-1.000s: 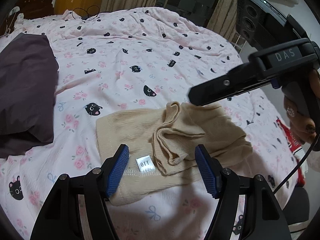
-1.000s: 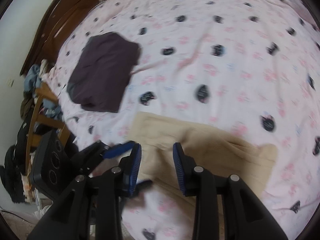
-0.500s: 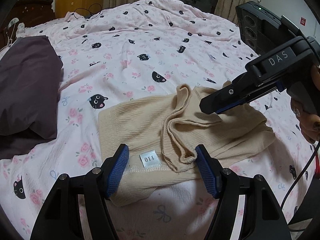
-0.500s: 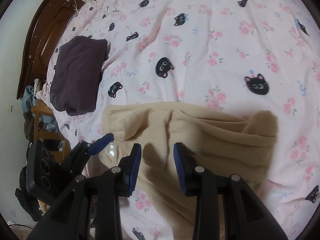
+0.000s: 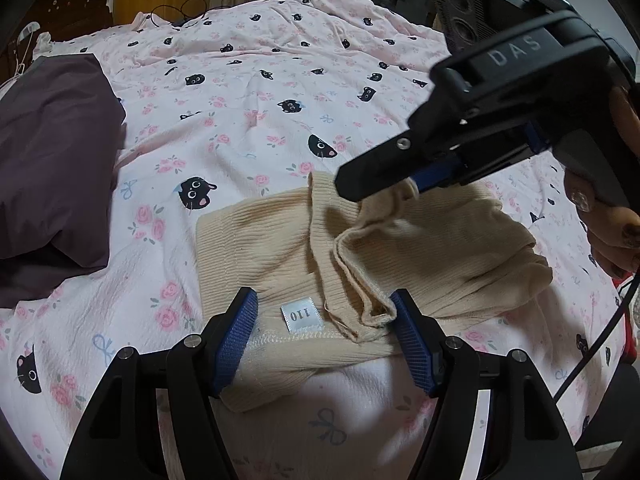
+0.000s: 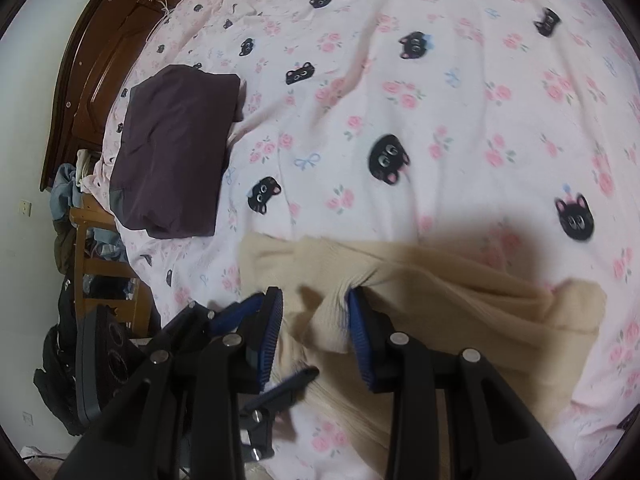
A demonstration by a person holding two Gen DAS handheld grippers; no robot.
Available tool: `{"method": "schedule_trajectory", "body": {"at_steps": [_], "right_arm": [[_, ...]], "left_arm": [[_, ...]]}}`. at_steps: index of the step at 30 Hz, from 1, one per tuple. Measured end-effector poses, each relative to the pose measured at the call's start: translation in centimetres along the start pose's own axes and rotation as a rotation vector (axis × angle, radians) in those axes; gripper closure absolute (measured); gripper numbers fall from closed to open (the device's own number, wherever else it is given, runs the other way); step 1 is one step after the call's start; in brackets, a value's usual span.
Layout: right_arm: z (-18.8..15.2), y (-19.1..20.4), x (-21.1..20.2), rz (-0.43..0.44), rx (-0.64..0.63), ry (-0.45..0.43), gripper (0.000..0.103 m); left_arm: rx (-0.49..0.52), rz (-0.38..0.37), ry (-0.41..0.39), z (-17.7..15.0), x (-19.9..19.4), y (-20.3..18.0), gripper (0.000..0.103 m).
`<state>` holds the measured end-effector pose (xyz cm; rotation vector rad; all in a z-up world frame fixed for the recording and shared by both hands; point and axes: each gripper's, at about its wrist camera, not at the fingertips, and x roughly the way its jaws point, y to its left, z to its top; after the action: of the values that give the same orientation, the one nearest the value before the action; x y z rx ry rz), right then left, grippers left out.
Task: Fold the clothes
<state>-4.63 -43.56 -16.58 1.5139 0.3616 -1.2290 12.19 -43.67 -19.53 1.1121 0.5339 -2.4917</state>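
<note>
Garment: one beige ribbed knit top (image 5: 256, 248), partly folded, rumpled at centre, lying on bed near its front edge; white size tag (image 5: 301, 316) marked 110 at the hem
Bed cover: pink quilt (image 5: 248, 92), soft and creased; printed with black cat faces, roses, blue bows
Second item: one dark purple folded garment (image 6: 176, 148), smooth, rectangular, well apart from the beige top
Left gripper (image 5: 326, 334): jaws wide, blue ribbed pads either side of the tag; nothing gripped
Right gripper (image 6: 314, 332): jaws fairly wide, a fold of beige knit between them, touching one pad; firm grip cannot be told
Hand (image 5: 612, 216): one, on right gripper handle
</note>
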Motion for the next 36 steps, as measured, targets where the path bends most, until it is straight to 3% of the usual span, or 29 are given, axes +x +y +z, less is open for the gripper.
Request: {"method": "schedule_trajectory", "body": {"at_steps": [15, 24, 28, 36], "right_arm": [[1.1, 1.3, 1.0, -0.014, -0.033, 0.013, 0.067], [-1.1, 1.6, -0.3, 0.017, -0.057, 0.002, 0.067], [-2.8, 2.4, -0.8, -0.037, -0.129, -0.012, 0.067], [-6.2, 4.8, -1.3, -0.141, -0.313, -0.036, 0.067]], "left_arm": [[-0.011, -0.019, -0.007, 0.0, -0.4, 0.3, 0.039], [-0.047, -0.071, -0.103, 0.0, -3.4, 1.1, 0.039], [-0.057, -0.101, -0.119, -0.3, -4.8, 1.7, 0.039], [-0.042, -0.142, -0.055, -1.1, -5.3, 1.7, 0.039]]}}
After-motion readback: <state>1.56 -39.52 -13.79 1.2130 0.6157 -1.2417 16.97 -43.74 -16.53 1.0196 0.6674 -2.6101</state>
